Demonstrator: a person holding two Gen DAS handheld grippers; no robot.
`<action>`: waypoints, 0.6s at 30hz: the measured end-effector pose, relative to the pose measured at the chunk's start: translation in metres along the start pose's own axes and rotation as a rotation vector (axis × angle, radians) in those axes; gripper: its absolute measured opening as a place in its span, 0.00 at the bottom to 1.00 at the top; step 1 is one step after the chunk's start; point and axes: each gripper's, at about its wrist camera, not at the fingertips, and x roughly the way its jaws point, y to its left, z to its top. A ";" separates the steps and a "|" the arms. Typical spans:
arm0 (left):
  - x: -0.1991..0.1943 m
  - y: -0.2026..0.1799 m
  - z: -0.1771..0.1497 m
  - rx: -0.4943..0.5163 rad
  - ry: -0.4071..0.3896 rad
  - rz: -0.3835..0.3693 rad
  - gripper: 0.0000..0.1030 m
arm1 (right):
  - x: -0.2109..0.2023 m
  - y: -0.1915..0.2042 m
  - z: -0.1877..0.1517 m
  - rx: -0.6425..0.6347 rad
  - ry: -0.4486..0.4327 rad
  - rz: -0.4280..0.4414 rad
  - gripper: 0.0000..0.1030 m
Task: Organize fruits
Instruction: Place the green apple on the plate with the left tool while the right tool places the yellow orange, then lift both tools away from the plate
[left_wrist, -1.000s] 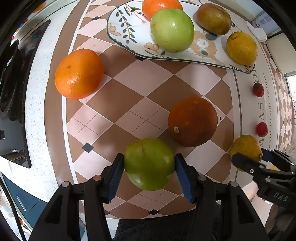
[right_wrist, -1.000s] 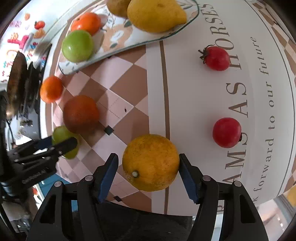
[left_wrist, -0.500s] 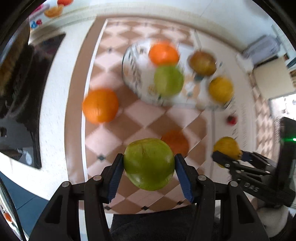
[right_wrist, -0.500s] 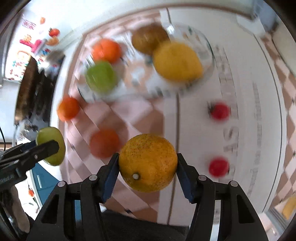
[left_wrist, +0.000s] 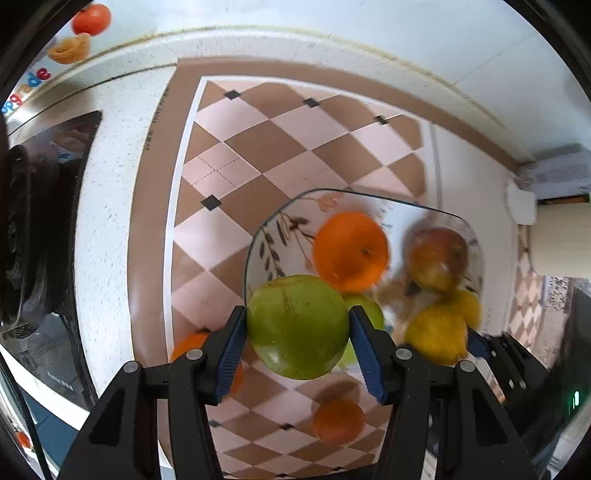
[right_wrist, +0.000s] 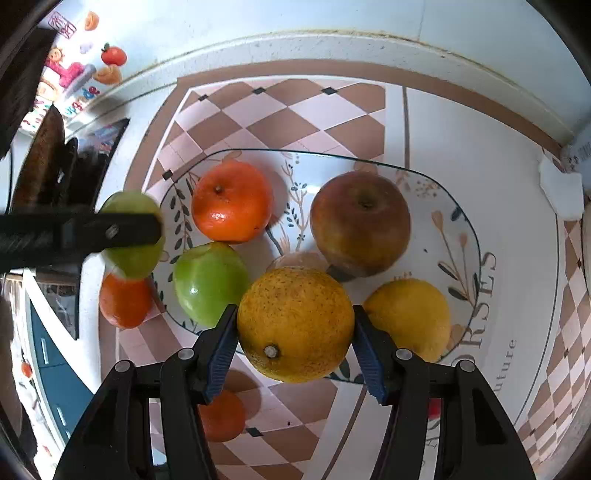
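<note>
The left claw (left_wrist: 297, 332) is clenched on a green apple (left_wrist: 297, 326), smooth-skinned with a faint brown streak near its top, held above the near-left edge of the patterned plate (right_wrist: 458, 236). The right claw (right_wrist: 294, 326) grips a pitted yellow-orange citrus (right_wrist: 294, 323), stem nub facing the camera, over the plate's near rim. On the plate lie a glossy orange (right_wrist: 232, 201), a second green apple (right_wrist: 210, 282), a russet-red apple (right_wrist: 360, 223) and a yellow lemon (right_wrist: 410, 317). Two more oranges (right_wrist: 123, 301) sit on the checkered mat (right_wrist: 280, 118) covering the desk (right_wrist: 480, 140).
</note>
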 end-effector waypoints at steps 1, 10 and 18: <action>0.004 0.000 0.003 0.003 0.010 0.009 0.51 | 0.001 0.001 0.001 -0.006 0.002 -0.001 0.60; 0.033 0.007 0.017 -0.026 0.078 0.020 0.52 | 0.001 0.003 0.004 -0.025 0.004 -0.020 0.70; 0.021 0.024 0.014 -0.075 0.050 -0.033 0.86 | -0.010 0.000 0.005 0.026 -0.010 -0.022 0.86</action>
